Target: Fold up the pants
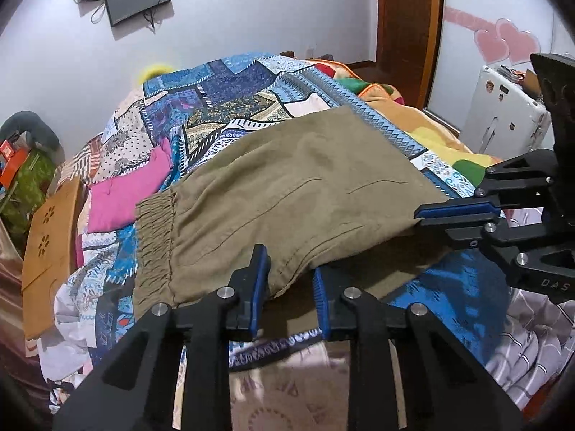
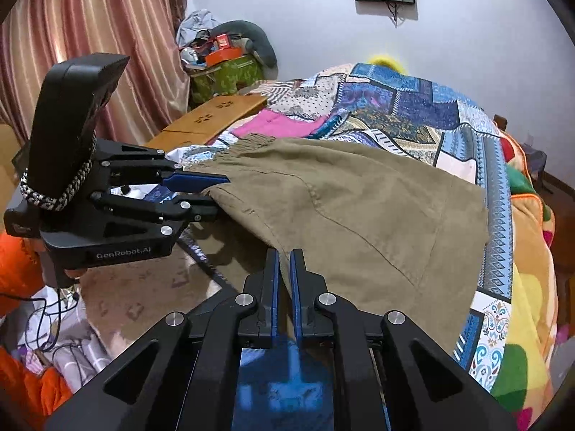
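Note:
Khaki pants (image 1: 294, 186) lie folded across a patchwork quilt (image 1: 215, 107), their gathered elastic waistband (image 1: 154, 233) to the left in the left wrist view. My left gripper (image 1: 289, 262) has the near folded edge between its blue pads, and the cloth touches both. In the right wrist view this left gripper (image 2: 221, 195) comes in from the left and pinches the pants (image 2: 359, 222) near the waistband. My right gripper (image 2: 284, 253) is shut on the near edge further along, with cloth squeezed between its pads. The left wrist view shows the right gripper (image 1: 418, 217) at the right.
A pink cloth (image 1: 125, 197) lies on the quilt beyond the waistband. A wooden lap table (image 1: 50, 251) leans at the bed's left side before a heap of clutter (image 2: 226, 61) and curtains (image 2: 90, 18). A bright blanket (image 2: 524, 251) covers the right side. An orange sleeve (image 2: 18, 262) shows at left.

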